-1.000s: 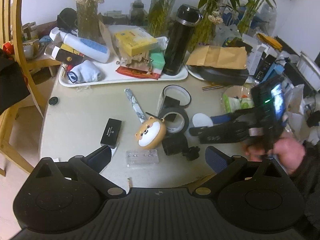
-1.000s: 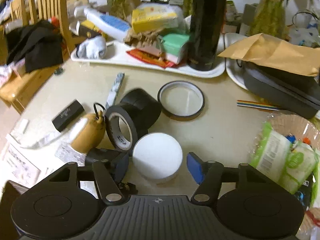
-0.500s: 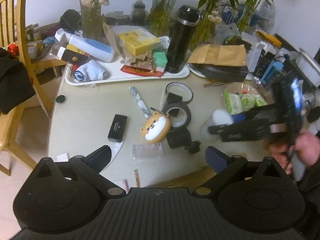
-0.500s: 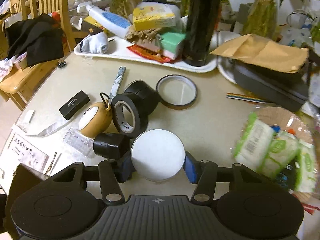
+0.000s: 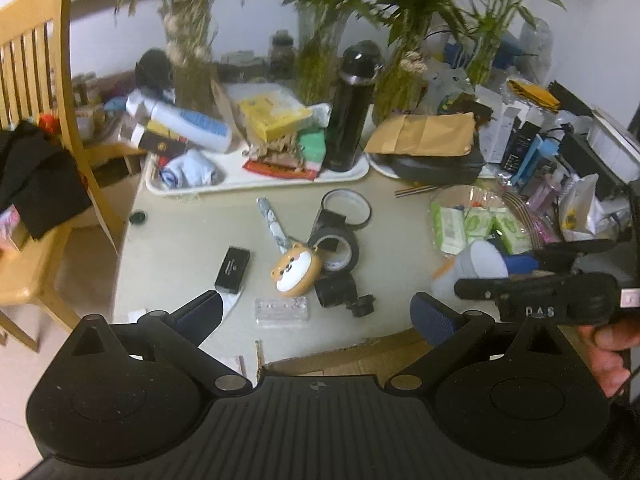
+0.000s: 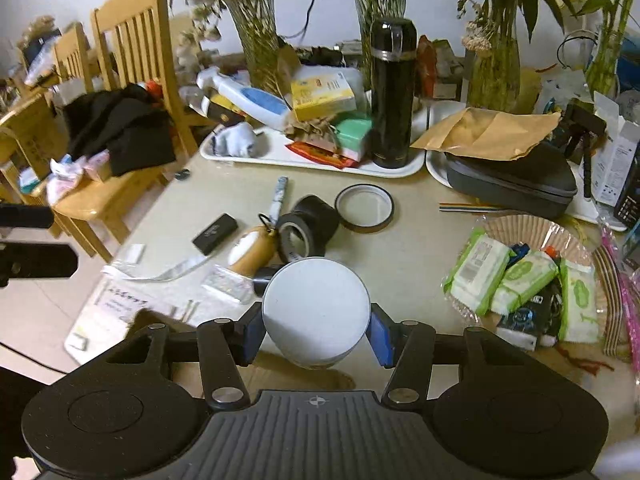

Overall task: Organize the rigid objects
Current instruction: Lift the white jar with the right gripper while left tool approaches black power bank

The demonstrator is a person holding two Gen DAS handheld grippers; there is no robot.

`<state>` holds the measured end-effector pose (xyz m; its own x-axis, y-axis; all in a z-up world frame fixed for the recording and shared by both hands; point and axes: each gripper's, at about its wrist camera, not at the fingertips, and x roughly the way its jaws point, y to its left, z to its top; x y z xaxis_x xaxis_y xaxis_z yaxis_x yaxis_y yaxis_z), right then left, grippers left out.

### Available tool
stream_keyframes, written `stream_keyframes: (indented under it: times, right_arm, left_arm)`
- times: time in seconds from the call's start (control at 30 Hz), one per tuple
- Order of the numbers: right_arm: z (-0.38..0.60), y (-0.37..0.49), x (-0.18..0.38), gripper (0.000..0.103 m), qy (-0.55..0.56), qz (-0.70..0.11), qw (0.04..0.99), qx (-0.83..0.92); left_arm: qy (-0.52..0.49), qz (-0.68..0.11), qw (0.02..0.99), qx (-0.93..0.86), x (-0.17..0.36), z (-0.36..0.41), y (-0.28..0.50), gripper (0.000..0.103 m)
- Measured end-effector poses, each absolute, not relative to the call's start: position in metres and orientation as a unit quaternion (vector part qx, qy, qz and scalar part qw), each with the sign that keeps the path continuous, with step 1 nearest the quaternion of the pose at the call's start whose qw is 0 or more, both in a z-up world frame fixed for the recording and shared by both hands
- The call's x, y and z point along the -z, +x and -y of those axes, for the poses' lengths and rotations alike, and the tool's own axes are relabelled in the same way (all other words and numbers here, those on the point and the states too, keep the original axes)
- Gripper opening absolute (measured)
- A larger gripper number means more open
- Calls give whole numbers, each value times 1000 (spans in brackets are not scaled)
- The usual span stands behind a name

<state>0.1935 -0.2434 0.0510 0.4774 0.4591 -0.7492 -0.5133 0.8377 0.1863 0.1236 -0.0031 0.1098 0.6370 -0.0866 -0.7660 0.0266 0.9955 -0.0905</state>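
1. Currently the right gripper [image 6: 316,330] is clamped on a white round container [image 6: 315,306]; both blue pads press its sides, and it hangs clear above the table [image 6: 400,264].
2. Same container from the left wrist view [image 5: 478,266]: off to the right, beside the basket of green wipe packs [image 5: 476,226], with the person's hand [image 5: 614,344] on the right gripper's handle.
3. Left gripper [image 5: 316,314]: jaws wide, nothing between them, above the near table edge.
4. On the table below it: clear plastic case [image 5: 283,311], dog-face keychain pouch [image 5: 296,272], small black cylinder [image 5: 335,292], black box [image 5: 232,270].
5. Black tape roll [image 6: 306,226] leans against the pouch; a thin tape ring [image 6: 365,208] lies flat just behind it.
6. White tray [image 6: 316,162] at the back holds a black thermos [image 6: 392,94], upright, plus boxes and a bottle lying down.
7. Wooden chair [image 6: 132,64] stands left of the table, dark clothing piled on its seat.
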Motion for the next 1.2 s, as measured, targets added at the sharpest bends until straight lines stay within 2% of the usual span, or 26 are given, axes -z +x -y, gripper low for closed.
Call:
stream_keyframes:
  times: [0.27,0.6,1.2]
  right_arm:
    - [267,184,-59,56,-1,-418,865,-276]
    - [289,175,-54,56,14,-423,866,-266]
    - [274,182,-38,56,-2,-439,859,-263]
  left_arm:
    - [-21,-408,912,31,-146,22,106,102]
    - [-7,-396,917,55,-161,40,81,102]
    - [8,-441,895,64,-86,17,93,102]
